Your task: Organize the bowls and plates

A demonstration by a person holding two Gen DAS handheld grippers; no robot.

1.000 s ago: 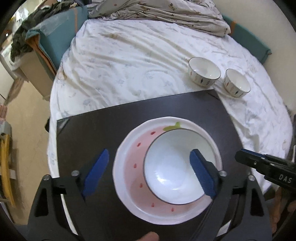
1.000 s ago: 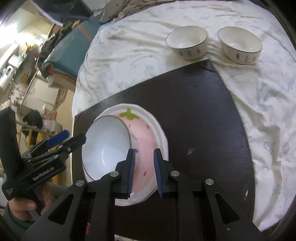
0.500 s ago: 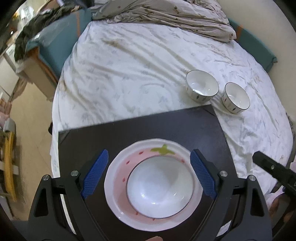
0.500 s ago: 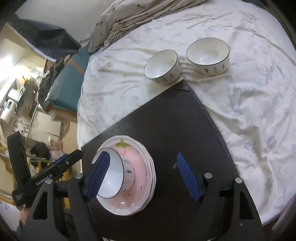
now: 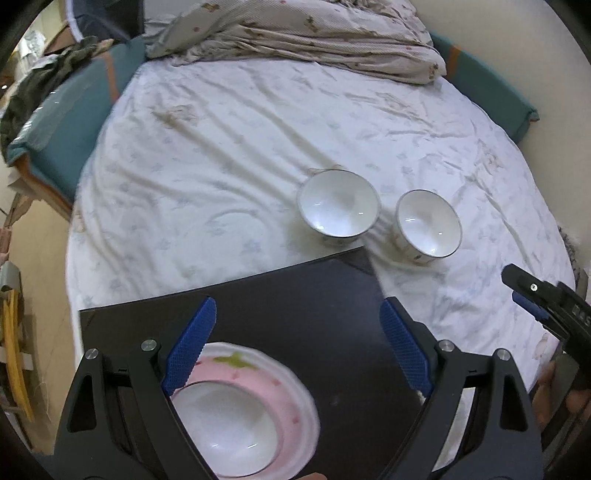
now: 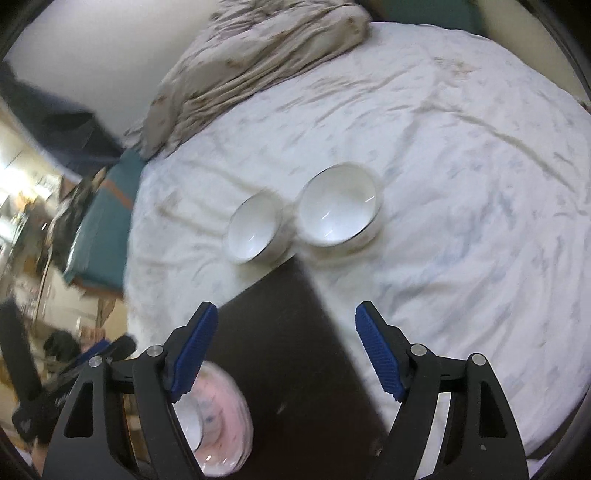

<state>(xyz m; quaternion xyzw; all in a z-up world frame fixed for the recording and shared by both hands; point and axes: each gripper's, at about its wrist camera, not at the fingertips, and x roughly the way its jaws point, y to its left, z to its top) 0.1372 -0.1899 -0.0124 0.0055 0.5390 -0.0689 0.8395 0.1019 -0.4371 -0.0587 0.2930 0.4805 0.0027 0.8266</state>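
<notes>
A pink strawberry plate [image 5: 291, 402] lies on a black board [image 5: 306, 314] with a white bowl [image 5: 225, 432] inside it. Two more white bowls sit on the bed sheet past the board's far edge: one [image 5: 338, 206] on the left, one [image 5: 428, 221] on the right. My left gripper [image 5: 299, 347] is open and empty, raised above the plate. My right gripper [image 6: 286, 347] is open and empty over the board, facing the two bowls [image 6: 255, 229] [image 6: 338, 210]. The plate [image 6: 225, 417] shows at its lower left.
A white sheet [image 5: 240, 147] covers the bed. A crumpled beige blanket [image 5: 303, 33] lies at the far end. Teal cushions [image 5: 66, 122] line the bed's left side. The floor and clutter [image 6: 33, 206] lie to the left.
Both grippers have pulled back and up from the plate and bowl. The right gripper opened from nearly shut. Both views now tilt toward the two far bowls.
</notes>
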